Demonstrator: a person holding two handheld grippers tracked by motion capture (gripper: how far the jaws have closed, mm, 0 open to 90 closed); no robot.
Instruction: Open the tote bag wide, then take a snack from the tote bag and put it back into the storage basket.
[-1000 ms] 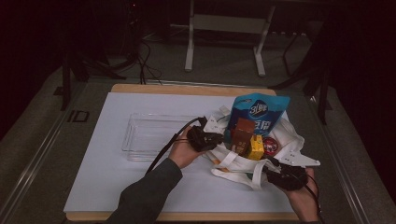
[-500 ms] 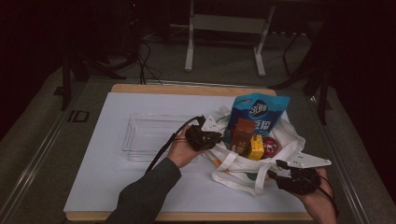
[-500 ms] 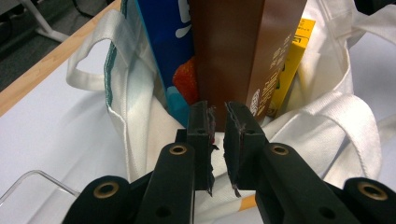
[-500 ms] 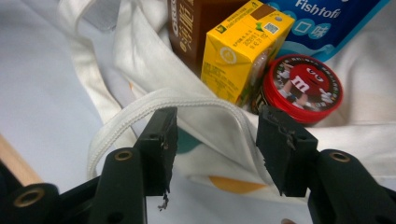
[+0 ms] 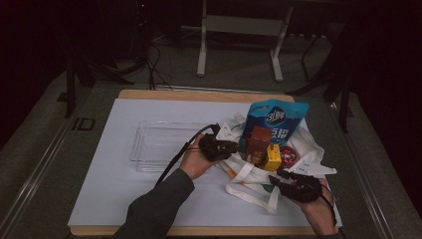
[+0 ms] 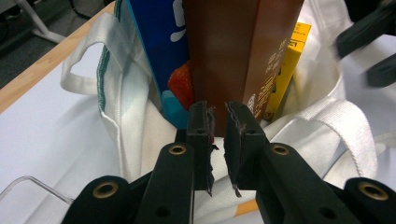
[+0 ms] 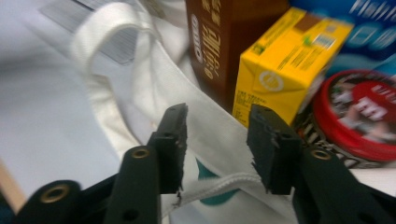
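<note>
The white tote bag [image 5: 249, 172] lies right of the clear tray [image 5: 159, 144]; the left gripper [image 6: 217, 122], jaws nearly shut with nothing visibly pinched, sits at the bag's rim; the right gripper [image 7: 217, 122], jaws just closing and half apart, straddles the bag's edge without gripping it.

We are seeing a white tote bag [image 5: 249, 174] carrying a teal mark, a blue pouch [image 5: 276, 119] showing white lettering, a brown carton [image 5: 259, 144] bearing pale print, a yellow box [image 7: 280, 70], and a red-lidded tin [image 7: 359, 114]. Both grippers' black jaws are showing brass-coloured rivets. The mat [image 5: 114, 164] is looking white.
</note>
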